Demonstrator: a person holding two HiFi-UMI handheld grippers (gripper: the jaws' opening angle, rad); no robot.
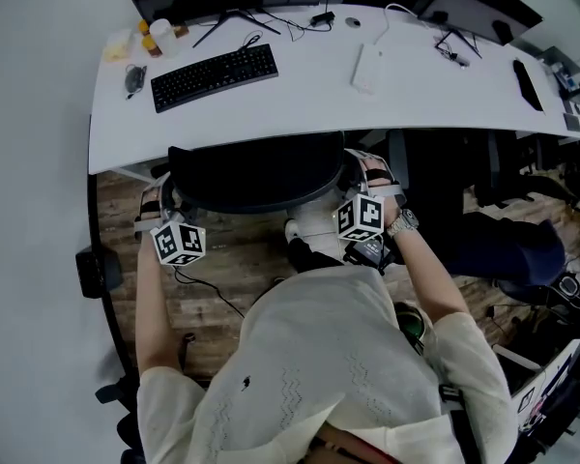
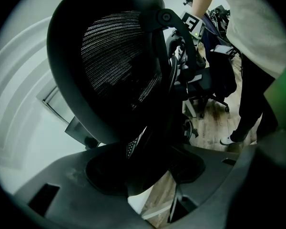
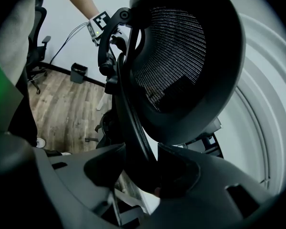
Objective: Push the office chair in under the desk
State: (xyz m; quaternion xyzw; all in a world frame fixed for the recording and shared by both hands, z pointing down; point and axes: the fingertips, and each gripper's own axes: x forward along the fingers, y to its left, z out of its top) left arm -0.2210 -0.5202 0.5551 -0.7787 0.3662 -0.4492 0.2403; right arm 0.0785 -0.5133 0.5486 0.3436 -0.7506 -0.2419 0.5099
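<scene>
The black office chair (image 1: pixel 256 172) stands with its mesh backrest at the near edge of the white desk (image 1: pixel 300 104), its seat hidden below the desktop. My left gripper (image 1: pixel 166 209) is at the backrest's left edge and my right gripper (image 1: pixel 363 177) at its right edge. In the left gripper view the mesh back (image 2: pixel 114 66) fills the frame and the left gripper (image 2: pixel 145 173) is shut on the dark back frame. From the right gripper's camera, the mesh back (image 3: pixel 181 56) rises ahead, and the right gripper (image 3: pixel 145 173) is clamped on the curved frame bar.
On the desk lie a black keyboard (image 1: pixel 215 75), a white box (image 1: pixel 367 68), cables and small bottles (image 1: pixel 153 39). Another dark chair (image 1: pixel 503 245) stands to the right. A black bin (image 1: pixel 92 271) sits at the left wall. The floor is wood planks (image 1: pixel 232 278).
</scene>
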